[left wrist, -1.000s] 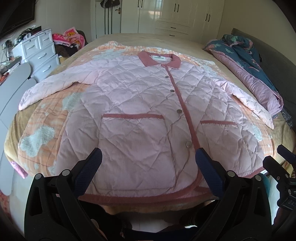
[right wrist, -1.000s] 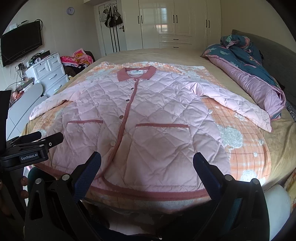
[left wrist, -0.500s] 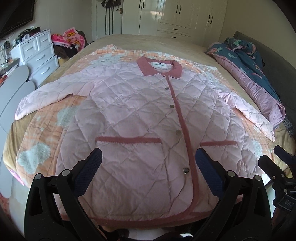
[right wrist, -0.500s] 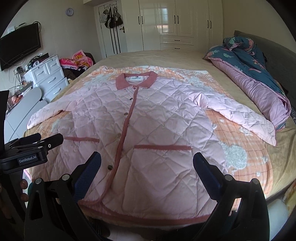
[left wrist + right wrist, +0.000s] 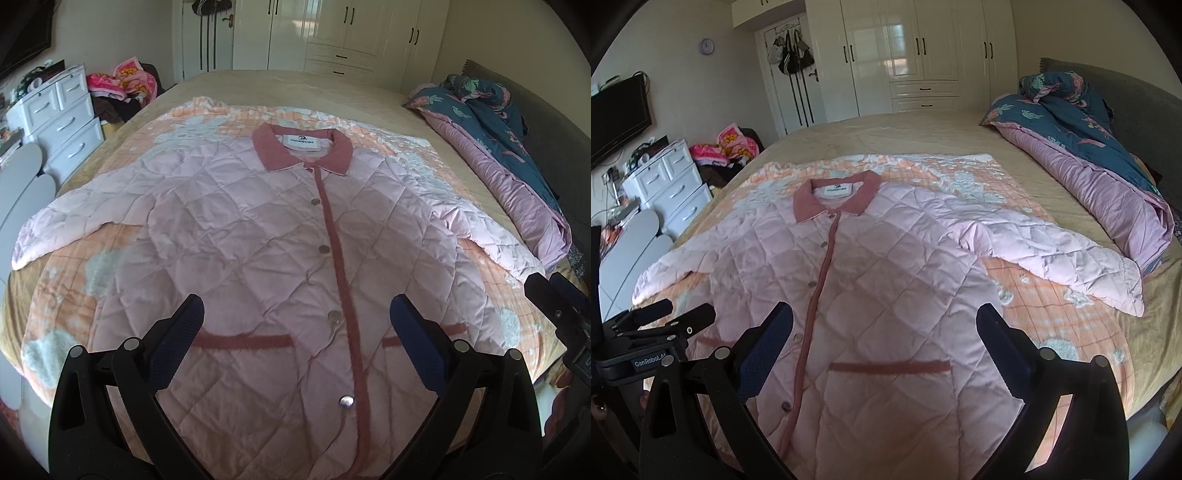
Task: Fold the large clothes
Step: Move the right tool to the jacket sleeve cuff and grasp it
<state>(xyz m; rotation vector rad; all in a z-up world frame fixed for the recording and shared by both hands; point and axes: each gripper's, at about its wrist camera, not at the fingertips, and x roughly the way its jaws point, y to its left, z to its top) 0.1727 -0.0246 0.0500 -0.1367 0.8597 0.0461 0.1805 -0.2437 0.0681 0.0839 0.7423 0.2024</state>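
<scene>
The left gripper point(image 5: 295, 325) hangs with jaws spread wide, gripping nothing, above the lower front of the pink quilted jacket point(image 5: 258, 236); the right gripper point(image 5: 884, 328) is equally wide and empty; the jacket lies flat, buttoned, sleeves out, on an orange blanket point(image 5: 1052, 306) across the bed point(image 5: 923, 133).

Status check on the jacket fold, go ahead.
Left claw open, right claw open, both empty. Pink quilted jacket flat, buttoned, unfolded, sleeves spread. Nothing lying on it.

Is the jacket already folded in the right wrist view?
No, the pink jacket lies flat, buttoned, with both sleeves spread out on the bed.
</scene>
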